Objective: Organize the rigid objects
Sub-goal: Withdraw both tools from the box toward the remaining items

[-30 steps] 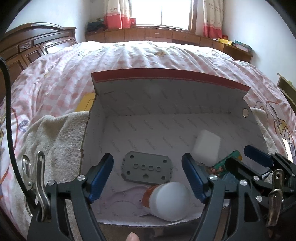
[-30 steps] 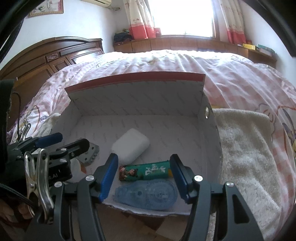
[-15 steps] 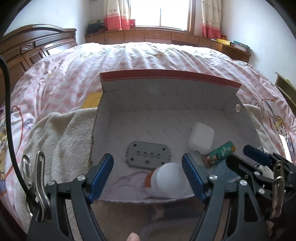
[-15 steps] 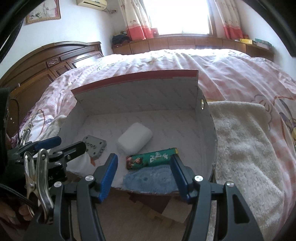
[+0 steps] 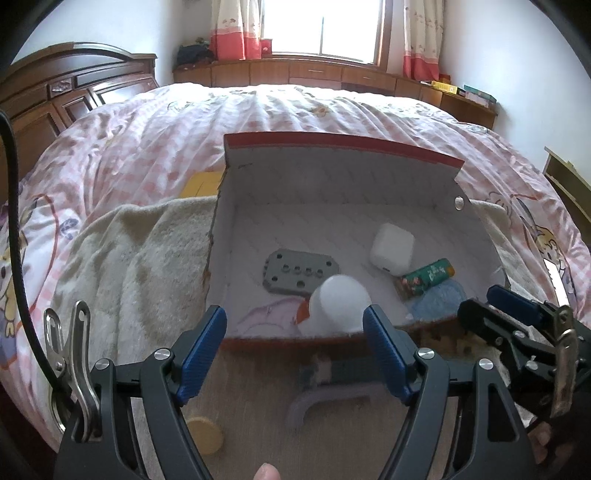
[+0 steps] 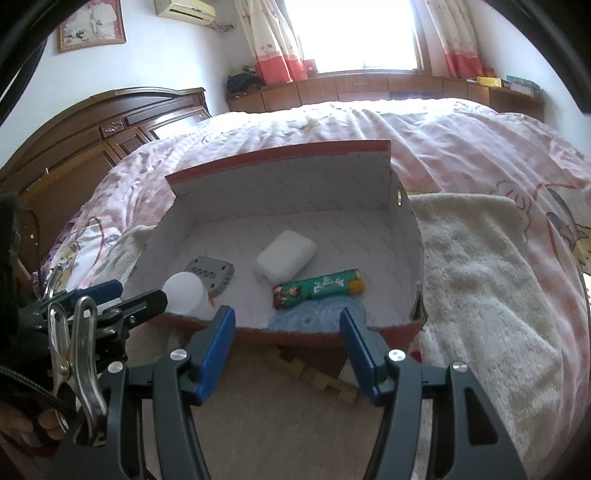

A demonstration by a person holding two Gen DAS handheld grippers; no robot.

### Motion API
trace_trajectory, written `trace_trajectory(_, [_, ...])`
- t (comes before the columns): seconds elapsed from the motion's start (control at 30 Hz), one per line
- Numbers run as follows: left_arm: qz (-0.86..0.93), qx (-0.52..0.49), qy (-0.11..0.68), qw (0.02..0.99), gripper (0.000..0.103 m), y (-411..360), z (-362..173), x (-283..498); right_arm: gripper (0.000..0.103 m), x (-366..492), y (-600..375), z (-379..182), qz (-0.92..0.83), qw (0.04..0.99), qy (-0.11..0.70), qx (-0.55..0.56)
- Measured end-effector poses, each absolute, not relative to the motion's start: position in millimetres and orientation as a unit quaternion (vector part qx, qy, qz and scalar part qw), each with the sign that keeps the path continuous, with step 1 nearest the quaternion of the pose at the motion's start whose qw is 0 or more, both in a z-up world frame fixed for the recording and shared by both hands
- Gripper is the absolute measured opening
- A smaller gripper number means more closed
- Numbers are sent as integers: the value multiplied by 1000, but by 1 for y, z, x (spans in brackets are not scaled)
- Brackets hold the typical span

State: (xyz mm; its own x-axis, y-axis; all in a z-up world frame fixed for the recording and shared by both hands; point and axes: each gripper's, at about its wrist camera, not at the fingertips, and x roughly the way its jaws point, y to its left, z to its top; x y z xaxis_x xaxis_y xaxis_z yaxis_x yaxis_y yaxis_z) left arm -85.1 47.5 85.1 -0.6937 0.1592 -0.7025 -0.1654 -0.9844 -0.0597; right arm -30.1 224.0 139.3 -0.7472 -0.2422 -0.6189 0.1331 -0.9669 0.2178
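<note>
Both the left gripper [image 5: 293, 350] and the right gripper [image 6: 286, 350] hang released just before the near edge of the cardboard box [image 5: 332, 177]; inside, the white bottle [image 5: 340, 302] lies at 6 o'clock, with bare floor toward 12

1. Your left wrist camera sits behind the left claw [image 5: 295, 347] and looks forward and down, close over the near edge of the open box [image 5: 343, 177] on the bed [image 5: 147, 147].
2. Your right wrist camera does the same from behind the right claw [image 6: 288, 343], slightly more to the right.
3. Both views share the box, the bed and the window [image 6: 354, 33]; each one also catches the other claw at its side.
</note>
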Motion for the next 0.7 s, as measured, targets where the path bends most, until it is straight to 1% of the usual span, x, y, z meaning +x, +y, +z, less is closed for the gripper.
trace_trajectory(0.23, [918,-387,-3,84,78,35,79,-68,62,-12,224,136,-928,103,-83,348])
trace_trajectory(0.7, [903,-418,-17,94,78,30,51,-47,62,15,226,106,-913,102,-74,389])
